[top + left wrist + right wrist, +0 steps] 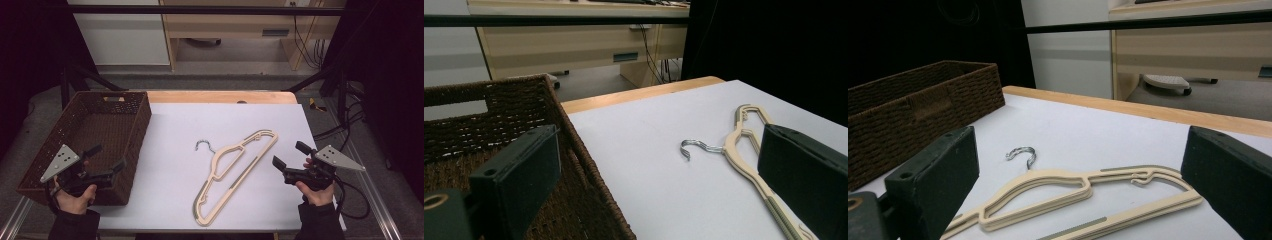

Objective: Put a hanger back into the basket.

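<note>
A cream plastic hanger (235,172) with a small metal hook (201,145) lies flat and slanted in the middle of the white sheet (180,150). My left gripper (106,159) hovers over the near right part of the brown wicker basket (85,112), jaws open and empty. From the left gripper view the hanger (744,150) and its hook (694,146) lie ahead to the right. My right gripper (291,155) is open just right of the hanger, nothing between its jaws. The right gripper view looks across the hanger (1073,197) toward the basket (913,112).
The basket (524,107) stands empty at the table's left edge. A wooden table edge (220,96) runs along the far side, with a cabinet and cables beyond. Black frame bars cross the back and sides.
</note>
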The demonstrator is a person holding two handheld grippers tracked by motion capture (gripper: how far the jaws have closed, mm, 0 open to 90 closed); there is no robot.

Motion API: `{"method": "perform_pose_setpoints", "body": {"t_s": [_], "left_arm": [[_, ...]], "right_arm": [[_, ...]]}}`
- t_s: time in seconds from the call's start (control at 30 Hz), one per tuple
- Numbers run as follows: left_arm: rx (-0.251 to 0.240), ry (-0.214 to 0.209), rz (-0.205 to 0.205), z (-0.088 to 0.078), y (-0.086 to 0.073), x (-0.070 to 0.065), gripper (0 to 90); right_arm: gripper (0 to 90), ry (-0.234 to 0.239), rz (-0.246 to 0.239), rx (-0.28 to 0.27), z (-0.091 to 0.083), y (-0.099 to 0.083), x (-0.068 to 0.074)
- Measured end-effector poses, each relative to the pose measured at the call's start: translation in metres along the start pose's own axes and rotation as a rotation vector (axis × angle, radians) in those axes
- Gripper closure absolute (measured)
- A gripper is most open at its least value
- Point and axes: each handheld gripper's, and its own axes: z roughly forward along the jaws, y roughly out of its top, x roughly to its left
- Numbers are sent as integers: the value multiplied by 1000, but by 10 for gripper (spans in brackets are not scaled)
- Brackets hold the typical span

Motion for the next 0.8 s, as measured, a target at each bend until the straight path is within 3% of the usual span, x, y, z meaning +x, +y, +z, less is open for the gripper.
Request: {"method": "perform_pose_setpoints", "body": {"t_s": [0.37,0.8], "left_arm": [[2,4,-10,0,-3,6,34],[-13,16,-19,-7,0,11,32]], "right_arm": [[39,8,-17,42,13,3,5],[54,59,-48,89,43,15,22]]}}
